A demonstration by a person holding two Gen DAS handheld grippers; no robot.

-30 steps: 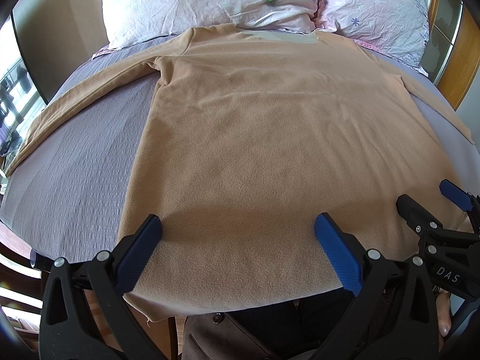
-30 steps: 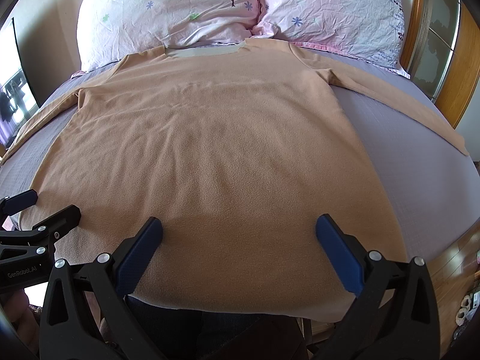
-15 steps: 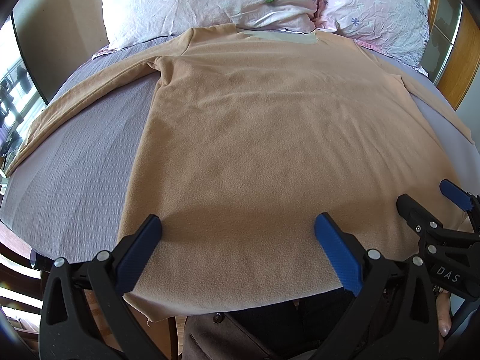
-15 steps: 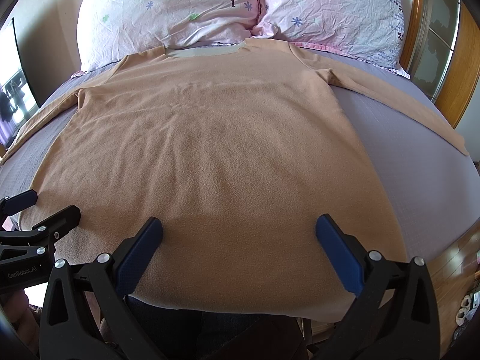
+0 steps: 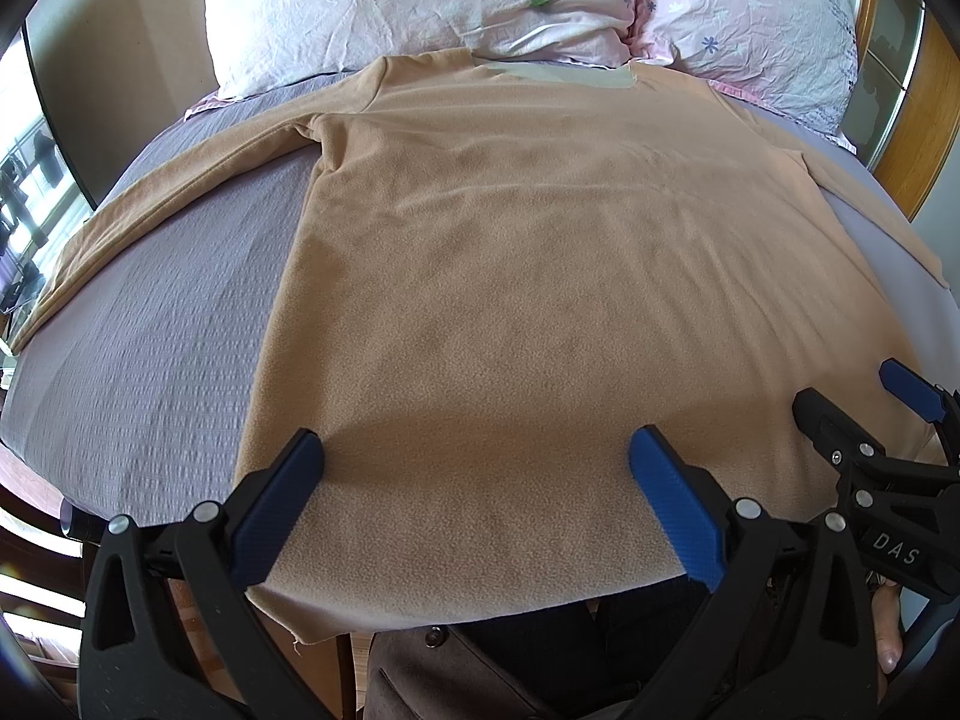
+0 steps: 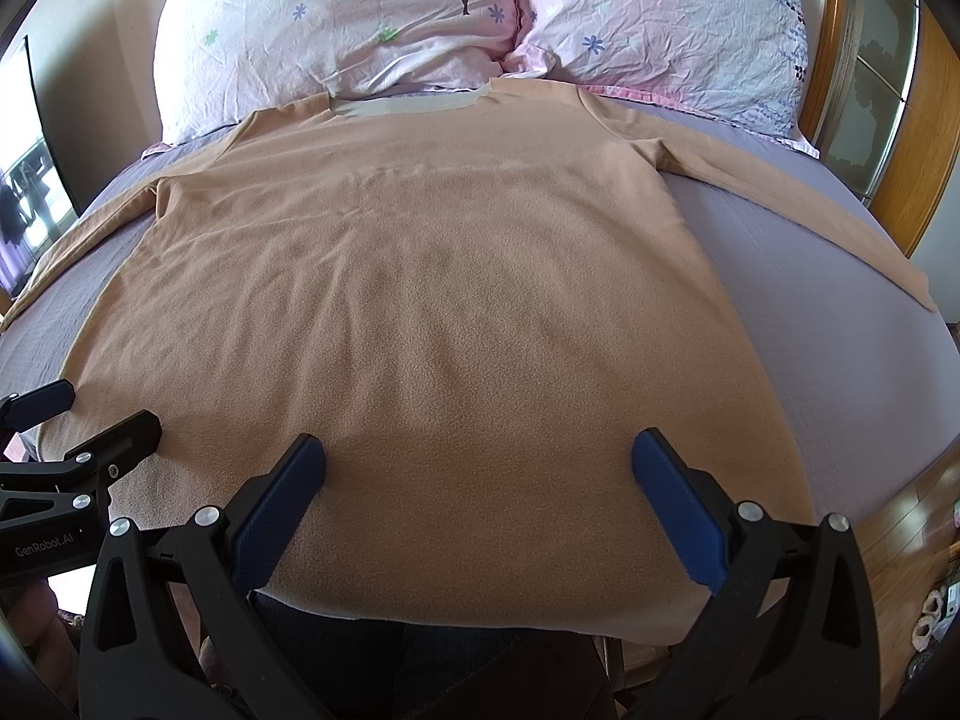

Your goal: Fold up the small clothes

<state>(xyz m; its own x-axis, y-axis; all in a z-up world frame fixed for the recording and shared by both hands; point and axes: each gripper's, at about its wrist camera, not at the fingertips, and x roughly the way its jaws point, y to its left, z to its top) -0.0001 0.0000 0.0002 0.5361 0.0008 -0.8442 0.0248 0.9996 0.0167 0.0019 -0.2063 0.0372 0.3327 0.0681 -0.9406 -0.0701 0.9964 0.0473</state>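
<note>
On the bed (image 5: 150,360), the shirt (image 5: 540,300) lies flat; both tongs (image 5: 474,480) (image 6: 477,480) hang released above its hem—I'd pinch corners evenly.

My left camera looks forward along my left tool (image 5: 474,504) from the foot of the bed (image 5: 150,360), low and close over the shirt's (image 5: 540,276) hem, facing the pillows (image 5: 420,0). My right camera sits just beside it, facing the same way. Both share the shirt, the pillows, and each other's tool at the edge.
</note>
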